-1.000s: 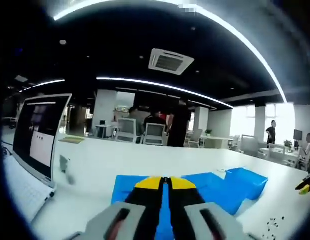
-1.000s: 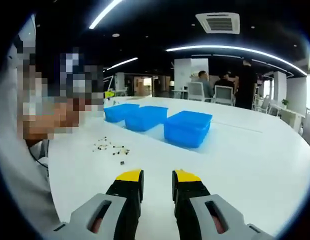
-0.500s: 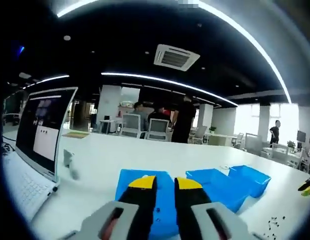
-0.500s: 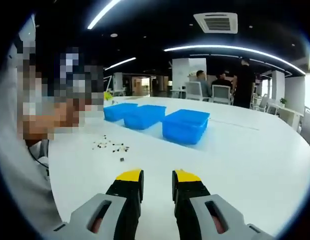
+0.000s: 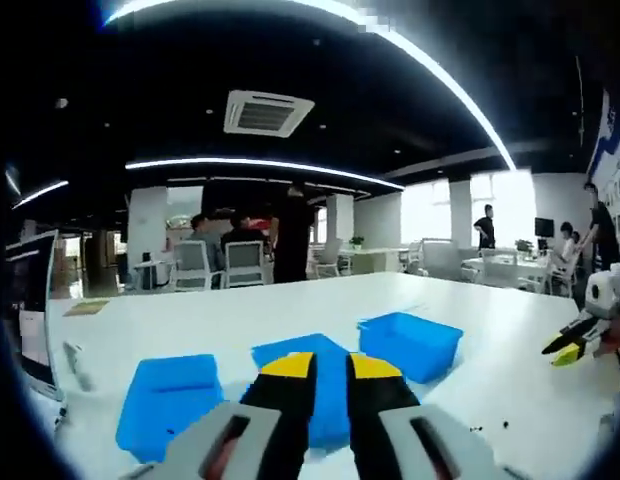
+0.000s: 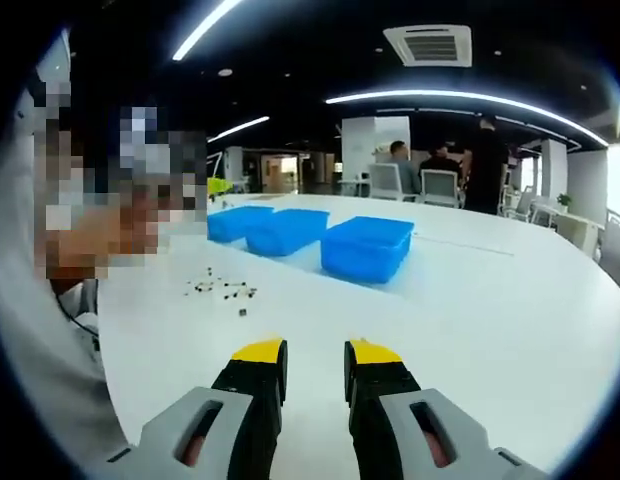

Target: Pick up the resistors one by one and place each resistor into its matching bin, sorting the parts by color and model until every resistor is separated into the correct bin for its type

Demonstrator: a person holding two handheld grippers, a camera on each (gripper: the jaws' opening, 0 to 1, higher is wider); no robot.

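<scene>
Three blue bins stand in a row on the white table [image 6: 470, 300]. In the left gripper view they are the left bin [image 5: 170, 400], the middle bin [image 5: 315, 355] partly behind my jaws, and the right bin [image 5: 410, 343]. My left gripper [image 5: 331, 366] hovers open above them, holding nothing. A scatter of small dark resistors [image 5: 490, 425] lies right of the bins. In the right gripper view the resistors [image 6: 222, 290] lie left of centre, in front of the bins [image 6: 368, 248]. My right gripper [image 6: 315, 352] is open and empty, well short of them, and it also appears as the right gripper [image 5: 580, 335].
A laptop [image 5: 30, 310] stands open at the table's left end. A person sits close at the left of the right gripper view. Office chairs and several people are far behind the table. Bare white tabletop [image 6: 490, 330] stretches to the right of the bins.
My left jaws went from shut to open, and the left view swung right, sliding the laptop toward the edge. The right gripper has hardly moved.
</scene>
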